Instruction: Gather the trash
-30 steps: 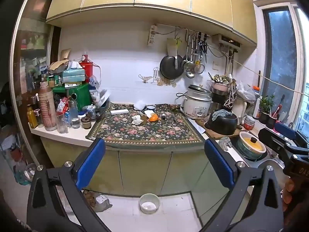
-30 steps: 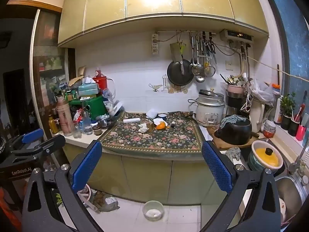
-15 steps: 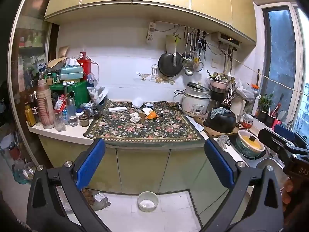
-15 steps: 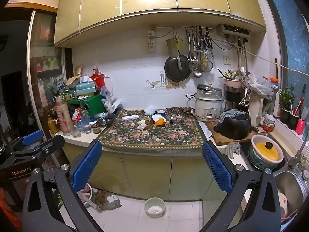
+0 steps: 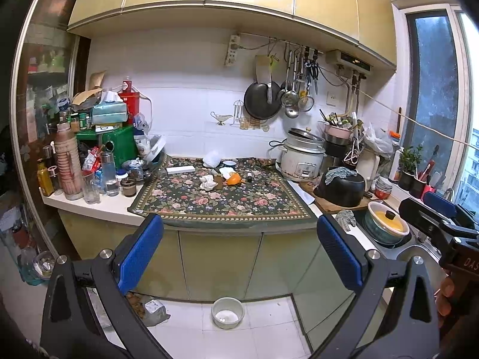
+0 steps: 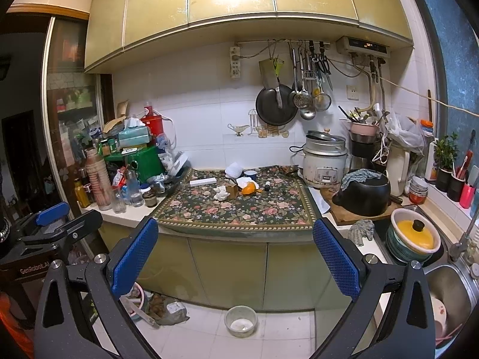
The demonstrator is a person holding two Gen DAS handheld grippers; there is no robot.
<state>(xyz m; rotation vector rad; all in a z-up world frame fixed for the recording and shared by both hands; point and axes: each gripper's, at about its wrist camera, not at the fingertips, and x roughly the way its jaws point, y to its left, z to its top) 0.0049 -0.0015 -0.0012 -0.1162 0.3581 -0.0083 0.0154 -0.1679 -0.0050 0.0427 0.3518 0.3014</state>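
Fingers of the left gripper, black with blue pads, stand spread wide with nothing between them; fingers of the right gripper, built alike, are likewise spread and bare; both hang in the air in front of the yellow-green cabinet doors, well apart from the surface above; beyond them a dark floral-patterned cloth covers the middle of the surface; toward the cloth's back lies the trash: a crumpled white tissue, just beside a small brown cardboard box, with a piece of orange peel on the box's right and a white paper wad behind them near the tiled wall; a long flat white box lies at the cloth's back left; a white rice cooker stands right of the cloth, a black pot with a grey rag over it nearer the sink; bottles and jars crowd the left end; a pale bowl sits on the white floor tiles below.
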